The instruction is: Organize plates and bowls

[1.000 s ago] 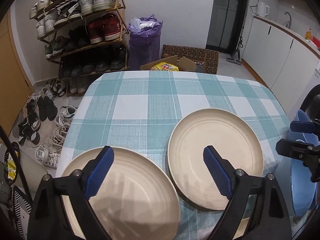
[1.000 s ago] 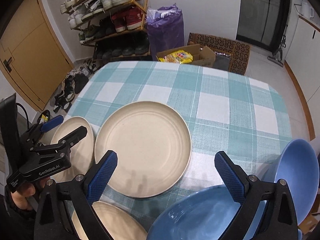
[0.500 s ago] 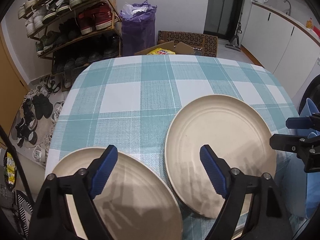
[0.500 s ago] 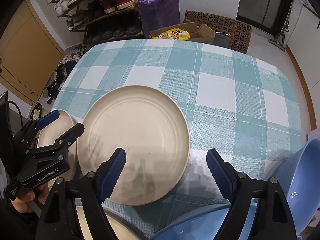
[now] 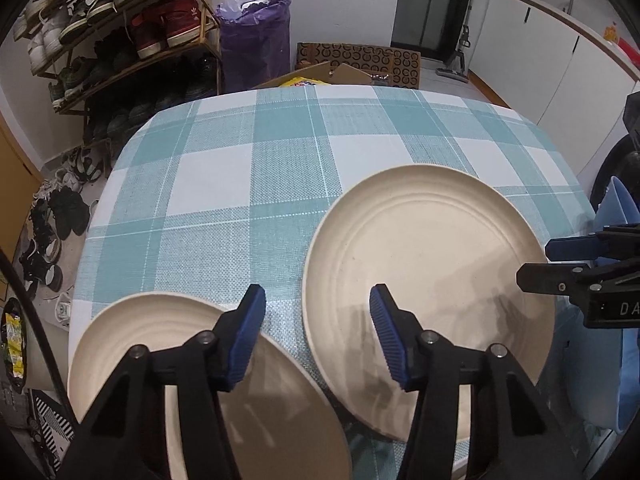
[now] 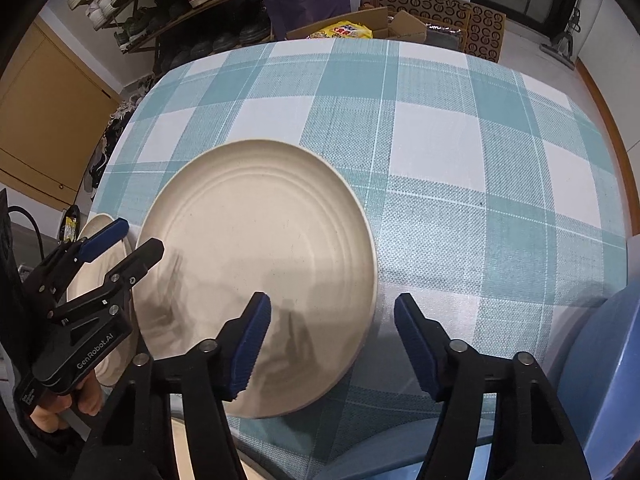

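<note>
A large cream plate [image 5: 432, 264] [image 6: 256, 248] lies flat on the teal checked tablecloth [image 5: 260, 168]. My left gripper [image 5: 316, 320] [image 6: 138, 236] hangs over its left rim with the jaws closing; one finger is above this plate, the other above a second cream plate [image 5: 152, 344] at the near left. My right gripper [image 6: 332, 328] [image 5: 536, 262] straddles the large plate's right rim, jaws closing too, pads apart from it. Neither holds anything. Blue bowls [image 6: 600, 360] [image 5: 618, 204] sit at the table's right edge.
Beyond the table stand a shoe rack [image 5: 120, 28], a purple bag [image 5: 256, 36] and an open cardboard box [image 6: 380, 28]. White cabinets [image 5: 560, 52] line the right. A person's hand [image 6: 60, 412] holds the left gripper. Shoes lie on the floor at left.
Both grippers have sunk toward the table and tipped further down. Their jaws have narrowed markedly. The plates and bowls have not moved.
</note>
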`<state>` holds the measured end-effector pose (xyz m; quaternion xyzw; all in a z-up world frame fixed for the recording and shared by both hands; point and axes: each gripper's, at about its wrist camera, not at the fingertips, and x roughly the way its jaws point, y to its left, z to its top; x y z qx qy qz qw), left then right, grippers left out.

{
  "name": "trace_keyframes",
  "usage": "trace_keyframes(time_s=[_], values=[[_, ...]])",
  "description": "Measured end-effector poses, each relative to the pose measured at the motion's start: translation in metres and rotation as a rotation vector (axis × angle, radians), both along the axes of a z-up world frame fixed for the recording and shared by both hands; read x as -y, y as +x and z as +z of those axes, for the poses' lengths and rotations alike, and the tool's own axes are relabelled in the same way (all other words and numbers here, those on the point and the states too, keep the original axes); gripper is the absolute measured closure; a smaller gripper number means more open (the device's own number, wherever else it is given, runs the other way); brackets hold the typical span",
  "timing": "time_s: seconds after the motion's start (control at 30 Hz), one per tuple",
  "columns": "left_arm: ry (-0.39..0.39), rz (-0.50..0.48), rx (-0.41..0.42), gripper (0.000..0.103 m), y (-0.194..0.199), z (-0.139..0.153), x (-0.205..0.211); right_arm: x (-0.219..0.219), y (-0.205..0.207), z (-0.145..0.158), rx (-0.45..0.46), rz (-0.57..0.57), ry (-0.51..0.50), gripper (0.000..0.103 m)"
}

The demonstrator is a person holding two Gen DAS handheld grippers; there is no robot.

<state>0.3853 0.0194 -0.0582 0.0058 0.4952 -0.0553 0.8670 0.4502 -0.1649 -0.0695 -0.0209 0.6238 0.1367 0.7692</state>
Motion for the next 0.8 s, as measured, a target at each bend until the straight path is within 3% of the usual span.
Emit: trace_keyframes(time_s=[0.2,0.57,0.7,0.8], values=[[-0.012,-0.011,-0.019,0.058,0.0001,-0.0034,0.0022,-0.0022,-0.0005,-0.004,-0.01,0.006,-0.016,0.058],[-0.006,-0.021,-0.038,0.073,0.0005,-0.0097,0.007,-0.0016,-0.0011,-0.0056,0.002,0.01,-0.059,0.072],[-0.006,0.009,-0.037,0.088,0.0001,-0.009,0.0006,0.0002,-0.0019,-0.0053,0.014,0.01,-0.074,0.079],[-0.007,0.008,-0.041,0.088,-0.0007,-0.0082,0.0001,0.0022,-0.0025,-0.0051,0.024,0.007,-0.085,0.085]])
